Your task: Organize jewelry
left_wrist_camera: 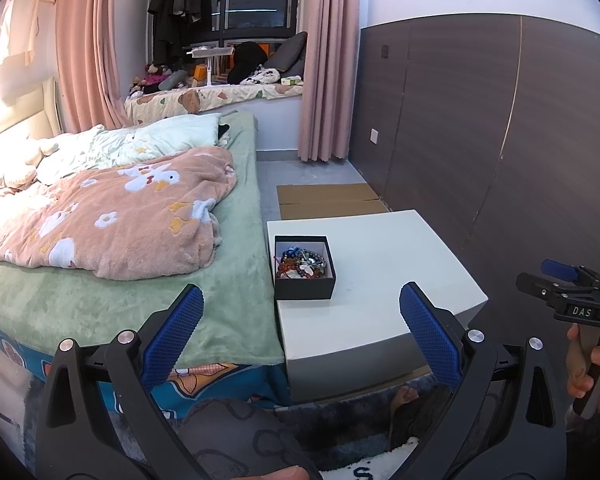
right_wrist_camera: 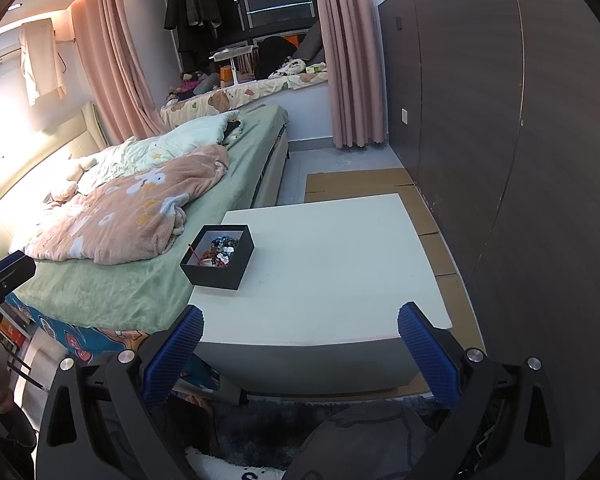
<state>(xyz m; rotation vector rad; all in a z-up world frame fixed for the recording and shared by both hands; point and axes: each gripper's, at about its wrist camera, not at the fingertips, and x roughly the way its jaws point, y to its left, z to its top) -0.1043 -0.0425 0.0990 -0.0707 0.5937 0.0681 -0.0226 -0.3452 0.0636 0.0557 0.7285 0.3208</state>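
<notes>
Home bedroom. Bed (left_wrist_camera: 228,216) with green plush cover, rumpled pink floral blanket (left_wrist_camera: 112,216), pale duvet (left_wrist_camera: 140,144), padded headboard (right_wrist_camera: 32,160). Pink floor-length curtains (left_wrist_camera: 328,60) frame bay-window seat (left_wrist_camera: 220,98) piled with cushions, soft toys, small desk lamp. Dark coats (left_wrist_camera: 180,4) hang on rail before window. Air conditioner (right_wrist_camera: 4,48) on wall, pale garment draped beside it. Brown wood-grain wardrobe panels (left_wrist_camera: 480,120) along right wall. Low white table (right_wrist_camera: 324,264) beside bed, flattened cardboard (left_wrist_camera: 332,200) on tiled floor, shaggy dark rug (right_wrist_camera: 260,424) underfoot.
</notes>
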